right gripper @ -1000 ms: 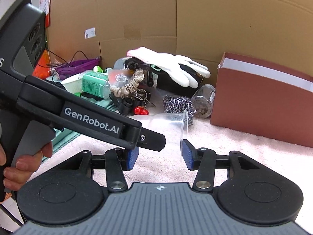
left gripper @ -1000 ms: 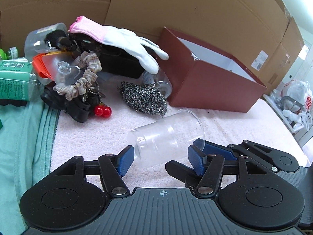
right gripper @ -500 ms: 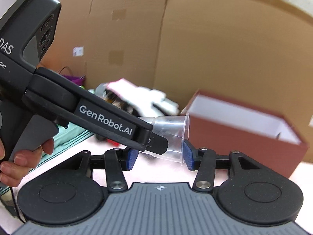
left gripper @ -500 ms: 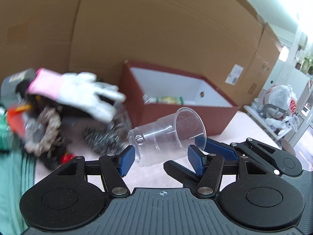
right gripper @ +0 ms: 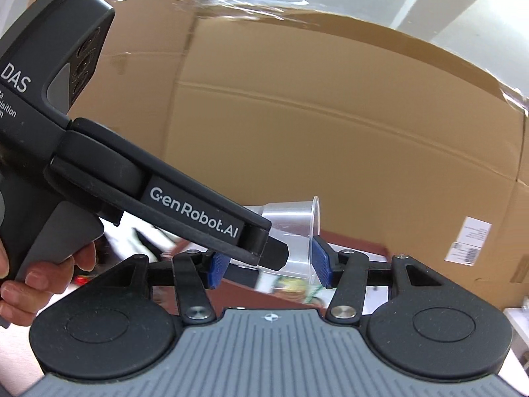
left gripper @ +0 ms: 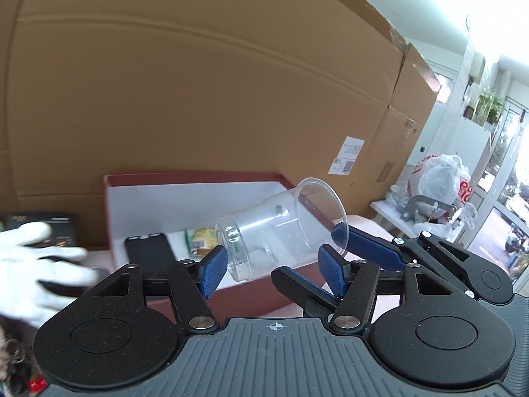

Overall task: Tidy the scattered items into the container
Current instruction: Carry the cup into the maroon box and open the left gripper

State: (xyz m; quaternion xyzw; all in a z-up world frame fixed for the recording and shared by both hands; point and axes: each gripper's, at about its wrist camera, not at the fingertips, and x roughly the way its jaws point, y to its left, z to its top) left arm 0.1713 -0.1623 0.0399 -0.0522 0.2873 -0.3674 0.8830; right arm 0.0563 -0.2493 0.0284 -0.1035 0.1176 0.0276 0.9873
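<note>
A clear plastic cup (left gripper: 281, 231) lies on its side in the air between both grippers, above the open dark red box (left gripper: 198, 178). My left gripper (left gripper: 274, 269) closes on the cup's base end. My right gripper (right gripper: 267, 264) spans the cup (right gripper: 294, 225) lengthwise, with one blue pad (right gripper: 320, 261) against its rim. The right gripper's fingers also show in the left wrist view (left gripper: 367, 248), at the cup's mouth. The box holds a black phone case (left gripper: 148, 251) and a yellow-green packet (left gripper: 198, 243).
A white glove (left gripper: 33, 264) lies left of the box, blurred. A black carton (left gripper: 43, 228) stands behind it. Tall cardboard walls (left gripper: 198, 82) back the scene. A plastic bag (left gripper: 439, 178) sits on a side table at the right. The left gripper's body (right gripper: 132, 165) crosses the right wrist view.
Both grippers have lifted the cup off the pink cloth and carried it right, from beside the clutter pile to above the red box. The cup's mouth now tilts upward.
</note>
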